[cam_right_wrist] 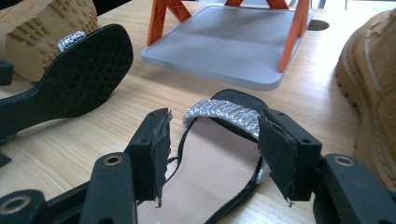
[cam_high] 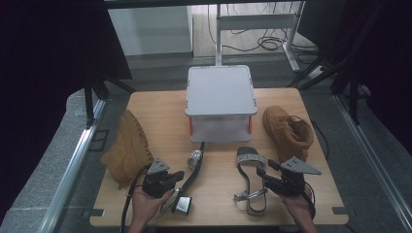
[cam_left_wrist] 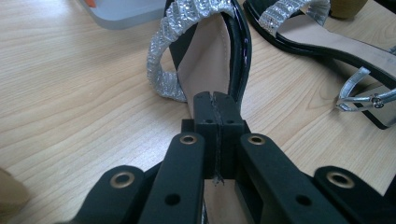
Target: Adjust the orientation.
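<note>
At the near edge of the counter (cam_high: pixel 218 206) the left gripper (cam_high: pixel 171 178) has its jaws pressed tight together on the edge of a black sandal (cam_high: pixel 192 172), which stands tipped on its side with its sole turned to the right and its sparkly strap (cam_left_wrist: pixel 170 51) just beyond the jaw tips. The right gripper (cam_high: pixel 266 175) is spread wide, its pads (cam_right_wrist: pixel 161 140) standing either side of the second sandal (cam_high: pixel 251 182), which lies flat, footbed up; the pads do not press on it, so this sandal is straddled but not gripped. To do this step well, I judge the right gripper should settle lower so the pads meet the sole's edges squarely behind the glittering strap (cam_right_wrist: pixel 224 114), then close evenly, avoiding the loose silver buckle strap (cam_high: pixel 248 195) that could snag. The left sandal is pinched on a thin edge and may swing, so it wants slow, level carrying. Farther out, a tan boot (cam_high: pixel 127 148) lies on its side at the left and another tan boot (cam_high: pixel 287 128) stands at the right. At the far middle is a grey two-tier rack (cam_high: pixel 221 92) with orange posts; its top shelf and its lower shelf both hold nothing, seemingly the place for the shoes.
</note>
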Action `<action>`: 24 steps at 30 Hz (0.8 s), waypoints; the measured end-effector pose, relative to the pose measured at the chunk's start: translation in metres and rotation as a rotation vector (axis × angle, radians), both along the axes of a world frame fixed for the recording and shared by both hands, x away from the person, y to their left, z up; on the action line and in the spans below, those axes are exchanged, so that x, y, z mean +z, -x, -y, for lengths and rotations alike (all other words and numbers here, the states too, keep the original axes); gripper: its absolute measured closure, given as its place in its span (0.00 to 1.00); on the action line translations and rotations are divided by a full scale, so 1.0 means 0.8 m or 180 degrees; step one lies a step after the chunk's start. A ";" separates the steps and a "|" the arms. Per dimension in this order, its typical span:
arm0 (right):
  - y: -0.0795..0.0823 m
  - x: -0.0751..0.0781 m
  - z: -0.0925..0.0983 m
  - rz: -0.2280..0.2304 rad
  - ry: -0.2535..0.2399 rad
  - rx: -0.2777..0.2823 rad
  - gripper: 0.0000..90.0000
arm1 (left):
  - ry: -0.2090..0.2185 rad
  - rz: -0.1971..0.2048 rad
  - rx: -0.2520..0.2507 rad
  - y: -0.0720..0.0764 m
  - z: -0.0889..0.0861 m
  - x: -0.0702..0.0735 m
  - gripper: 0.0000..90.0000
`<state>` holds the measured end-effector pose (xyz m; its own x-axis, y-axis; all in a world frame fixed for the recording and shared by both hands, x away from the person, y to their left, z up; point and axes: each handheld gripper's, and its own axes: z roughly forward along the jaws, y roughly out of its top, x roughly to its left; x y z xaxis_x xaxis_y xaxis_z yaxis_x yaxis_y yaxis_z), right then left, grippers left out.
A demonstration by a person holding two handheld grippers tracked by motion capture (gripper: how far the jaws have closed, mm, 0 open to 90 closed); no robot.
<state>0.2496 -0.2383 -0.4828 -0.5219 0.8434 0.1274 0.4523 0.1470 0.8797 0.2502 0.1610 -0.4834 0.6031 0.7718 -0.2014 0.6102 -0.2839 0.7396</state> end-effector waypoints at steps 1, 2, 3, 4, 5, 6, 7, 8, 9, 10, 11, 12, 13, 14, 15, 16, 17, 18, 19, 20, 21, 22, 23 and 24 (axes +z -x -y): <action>0.001 0.000 0.001 -0.0003 0.0000 -0.0011 0.49 | 0.0000 0.0000 0.0000 0.000 0.000 0.000 1.00; 0.002 0.000 0.002 -0.0005 -0.0003 -0.0024 0.49 | -0.0006 -0.0014 -0.0017 -0.003 0.003 -0.001 1.00; 0.002 0.000 0.002 -0.0005 -0.0003 -0.0024 0.49 | -0.0006 -0.0014 -0.0017 -0.003 0.003 -0.001 1.00; 0.004 -0.001 0.004 -0.0010 0.0008 -0.0038 0.49 | -0.0019 -0.0020 -0.0038 -0.007 0.006 -0.003 1.00; 0.005 -0.001 0.004 -0.0009 0.0019 -0.0044 0.49 | -0.0032 -0.0020 -0.0054 -0.008 0.008 -0.004 1.00; 0.005 -0.002 0.005 -0.0015 0.0029 -0.0053 0.49 | -0.0058 -0.0024 -0.0068 -0.010 0.011 -0.005 1.00; 0.006 -0.003 0.006 -0.0019 0.0033 -0.0065 0.49 | -0.0069 -0.0028 -0.0077 -0.011 0.012 -0.006 1.00; 0.007 -0.003 0.006 -0.0027 0.0035 -0.0068 0.49 | -0.0069 -0.0028 -0.0077 -0.011 0.012 -0.006 1.00; 0.007 -0.004 0.006 -0.0031 0.0044 -0.0076 0.49 | -0.0068 -0.0048 -0.0087 -0.015 0.015 -0.007 1.00; 0.008 -0.005 0.007 -0.0032 0.0049 -0.0090 0.49 | -0.0055 -0.0050 -0.0091 -0.017 0.015 -0.007 1.00; 0.009 -0.006 0.007 -0.0045 0.0050 -0.0093 0.49 | -0.0040 -0.0057 -0.0096 -0.019 0.016 -0.007 1.00; 0.011 -0.006 0.008 -0.0041 0.0053 -0.0101 0.49 | -0.0037 -0.0059 -0.0099 -0.020 0.017 -0.007 1.00; 0.013 -0.006 0.009 -0.0035 0.0057 -0.0109 0.49 | -0.0039 -0.0056 -0.0112 -0.022 0.018 -0.008 1.00; 0.015 -0.005 0.010 -0.0038 0.0053 -0.0121 0.49 | -0.0059 -0.0062 -0.0128 -0.022 0.019 -0.008 1.00; 0.015 -0.005 0.010 -0.0038 0.0053 -0.0121 0.49 | -0.0059 -0.0062 -0.0128 -0.022 0.019 -0.008 1.00; 0.016 -0.004 0.012 -0.0024 0.0057 -0.0140 0.49 | -0.0104 -0.0054 -0.0150 -0.024 0.024 -0.009 1.00; 0.017 -0.004 0.013 -0.0024 0.0051 -0.0154 0.49 | -0.0137 -0.0050 -0.0156 -0.024 0.025 -0.010 1.00; 0.018 -0.003 0.015 -0.0022 0.0042 -0.0167 0.49 | -0.0158 -0.0053 -0.0156 -0.024 0.026 -0.010 1.00; 0.018 -0.003 0.015 -0.0022 0.0042 -0.0167 0.49 | -0.0158 -0.0053 -0.0156 -0.024 0.026 -0.010 1.00; 0.020 -0.003 0.017 -0.0015 0.0054 -0.0193 0.49 | -0.0145 -0.0058 -0.0156 -0.024 0.025 -0.010 1.00; 0.020 -0.003 0.017 -0.0015 0.0054 -0.0193 0.49 | -0.0145 -0.0058 -0.0156 -0.024 0.025 -0.010 1.00; 0.020 -0.002 0.019 -0.0008 0.0058 -0.0210 0.49 | -0.0140 -0.0052 -0.0164 -0.024 0.027 -0.011 1.00; 0.020 -0.002 0.019 -0.0011 0.0057 -0.0216 0.49 | -0.0140 -0.0052 -0.0164 -0.024 0.027 -0.011 1.00; 0.020 -0.003 0.020 -0.0008 0.0060 -0.0218 0.49 | -0.0140 -0.0050 -0.0168 -0.024 0.028 -0.011 1.00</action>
